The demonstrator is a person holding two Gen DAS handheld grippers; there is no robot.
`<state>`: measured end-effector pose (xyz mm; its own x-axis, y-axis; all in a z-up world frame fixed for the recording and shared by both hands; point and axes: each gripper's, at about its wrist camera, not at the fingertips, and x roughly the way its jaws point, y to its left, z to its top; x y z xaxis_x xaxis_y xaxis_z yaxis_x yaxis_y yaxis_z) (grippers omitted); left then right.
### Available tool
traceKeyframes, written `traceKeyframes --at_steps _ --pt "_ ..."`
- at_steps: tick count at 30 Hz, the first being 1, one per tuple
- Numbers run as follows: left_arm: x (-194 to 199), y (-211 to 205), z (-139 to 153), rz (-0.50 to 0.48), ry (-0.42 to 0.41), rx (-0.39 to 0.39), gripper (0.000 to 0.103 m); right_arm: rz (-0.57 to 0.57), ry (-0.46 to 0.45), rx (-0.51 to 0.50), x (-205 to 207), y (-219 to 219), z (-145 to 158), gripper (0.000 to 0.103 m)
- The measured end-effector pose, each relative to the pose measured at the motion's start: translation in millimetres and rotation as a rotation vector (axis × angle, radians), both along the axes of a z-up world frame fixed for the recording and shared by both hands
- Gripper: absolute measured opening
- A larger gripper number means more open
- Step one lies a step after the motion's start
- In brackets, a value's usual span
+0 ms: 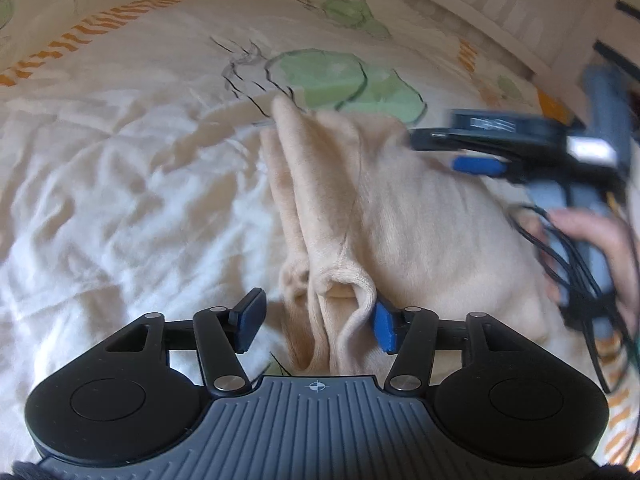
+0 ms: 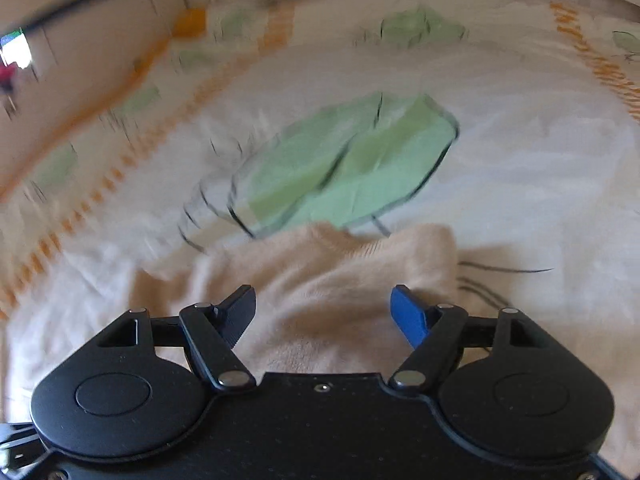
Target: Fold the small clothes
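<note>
Peach fleece garment (image 1: pixel 400 216) sits bunched on the bedsheet (image 1: pixel 120 200), soft, light and floppy. My left gripper (image 1: pixel 316 322) straddles its rolled hem, jaws wide; right gripper (image 2: pixel 323 312) hovers wide too. I'd pinch the hem corners.

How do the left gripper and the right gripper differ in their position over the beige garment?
The left gripper has a raised, bunched fold of the beige garment between its fingers; the right gripper has only flat cloth between its fingers. The left gripper sits at the garment's near end, while the right gripper is over its far part, close to the green leaf print. Both are open.
</note>
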<state>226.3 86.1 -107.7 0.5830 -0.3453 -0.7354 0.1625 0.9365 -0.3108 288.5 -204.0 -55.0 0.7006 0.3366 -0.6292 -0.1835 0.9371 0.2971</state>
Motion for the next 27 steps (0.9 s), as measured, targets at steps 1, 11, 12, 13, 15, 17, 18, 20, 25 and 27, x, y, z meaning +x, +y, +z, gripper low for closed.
traceKeyframes --at_steps 1,11,12,13,15,17,18,20,25,27 --pt "-2.5 4.2 4.3 0.028 -0.015 -0.015 0.063 -0.007 -0.032 0.024 -9.8 -7.9 5.1 0.092" --pt "3.2 10.8 21.8 0.055 -0.075 -0.099 0.081 0.036 0.043 0.174 -80.9 -65.7 -17.6 0.103" --pt "7.0 7.5 18.0 0.042 -0.06 -0.097 0.081 0.049 0.06 0.199 -80.3 -65.8 -19.7 0.103" --pt "10.2 4.0 12.9 0.028 -0.043 -0.093 0.081 0.064 0.077 0.232 -81.5 -66.5 -23.8 0.103" --pt "15.7 -1.5 1.8 0.009 -0.005 -0.085 0.081 0.077 0.116 0.307 -79.2 -63.8 -31.7 0.103" --pt "22.8 -6.2 -9.2 -0.002 0.026 -0.073 0.082 0.08 0.134 0.369 -76.1 -63.1 -39.1 0.103" --pt "25.0 -7.0 -11.1 -0.006 0.019 -0.072 0.083 0.084 0.131 0.387 -74.5 -62.1 -40.6 0.103" --pt "33.2 -10.7 -12.0 -0.026 -0.002 -0.079 0.084 0.109 0.135 0.405 -69.2 -59.5 -42.2 0.103" --pt "59.1 -15.8 -17.9 -0.054 0.012 -0.151 0.084 0.149 0.141 0.436 -55.8 -52.8 -45.9 0.103" --pt "64.9 -15.4 -19.0 -0.048 0.028 -0.185 0.083 0.146 0.147 0.464 -54.2 -55.0 -47.4 0.103"
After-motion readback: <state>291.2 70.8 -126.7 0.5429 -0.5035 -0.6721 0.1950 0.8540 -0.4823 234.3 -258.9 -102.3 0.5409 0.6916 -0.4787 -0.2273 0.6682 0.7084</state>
